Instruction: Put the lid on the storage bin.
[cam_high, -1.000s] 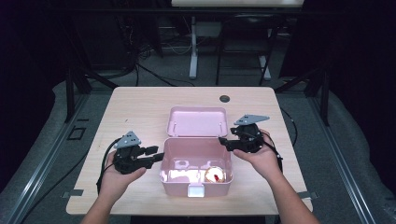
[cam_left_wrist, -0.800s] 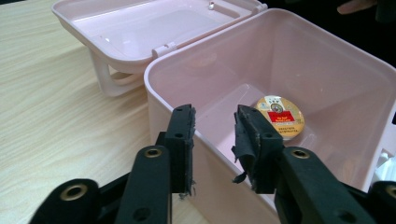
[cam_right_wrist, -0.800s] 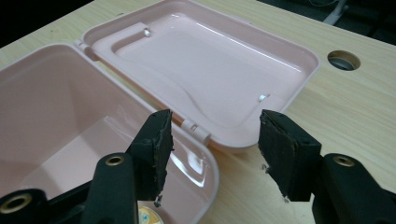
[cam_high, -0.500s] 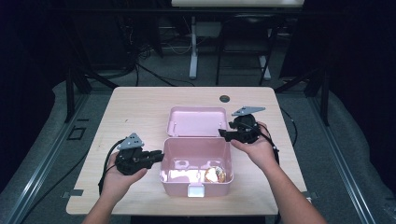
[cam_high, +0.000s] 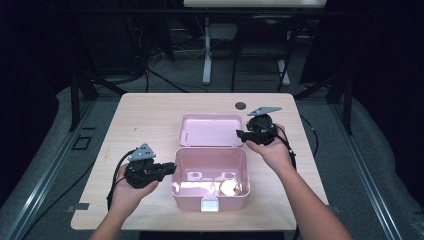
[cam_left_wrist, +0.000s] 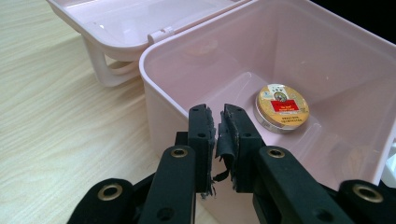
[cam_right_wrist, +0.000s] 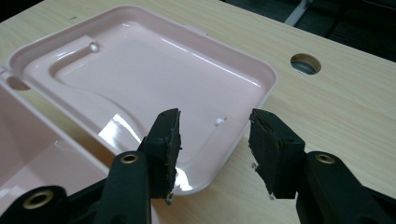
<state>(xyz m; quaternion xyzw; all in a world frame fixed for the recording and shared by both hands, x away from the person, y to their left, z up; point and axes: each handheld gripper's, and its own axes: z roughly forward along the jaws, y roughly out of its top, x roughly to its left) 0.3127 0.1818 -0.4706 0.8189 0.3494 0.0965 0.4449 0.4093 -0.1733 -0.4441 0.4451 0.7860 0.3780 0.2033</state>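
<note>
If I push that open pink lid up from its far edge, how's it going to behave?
The lid is thin glossy moulded plastic, so it is probably light and may flex a little. Its slick surface could let the right tool slide. It joins the pink box along one edge, so it would likely swing over rather than lift free.
</note>
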